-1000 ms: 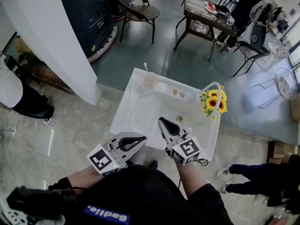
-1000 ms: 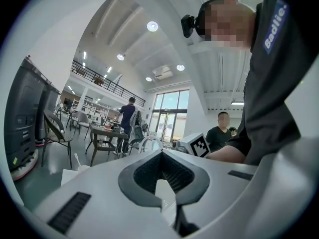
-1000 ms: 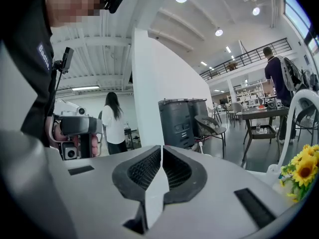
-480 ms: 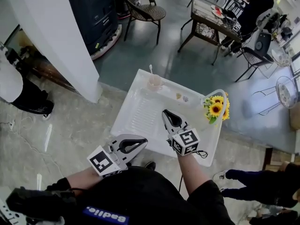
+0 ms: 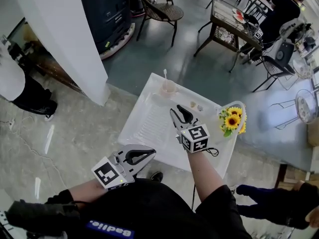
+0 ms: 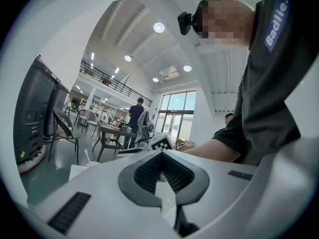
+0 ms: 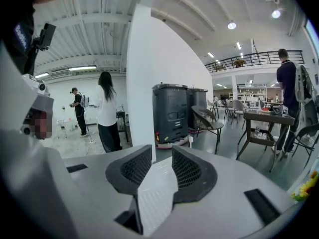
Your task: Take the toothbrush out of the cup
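A translucent pinkish cup [image 5: 169, 88] stands at the far end of the white table [image 5: 149, 128], with a white toothbrush [image 5: 165, 75] upright in it. My right gripper [image 5: 178, 109] hovers over the table's middle, pointing toward the cup and still short of it. Its jaws are opening, with nothing between them [image 7: 162, 152]. The toothbrush's tip [image 7: 191, 140] shows just past the right jaw. My left gripper [image 5: 148, 154] waits at the table's near edge, shut and empty [image 6: 166, 202]. From there the cup [image 6: 90, 163] appears small at the left.
Sunflowers [image 5: 231, 120] in a white handled holder sit at the table's right edge. Two small items [image 5: 196, 105] lie right of the cup. A white pillar [image 5: 65, 39], a dark cabinet [image 5: 107, 9], a wicker chair [image 5: 160, 6] and people surround the table.
My right gripper has moved forward over the table toward the cup, and its jaws have parted from shut. The left gripper has stayed in place.
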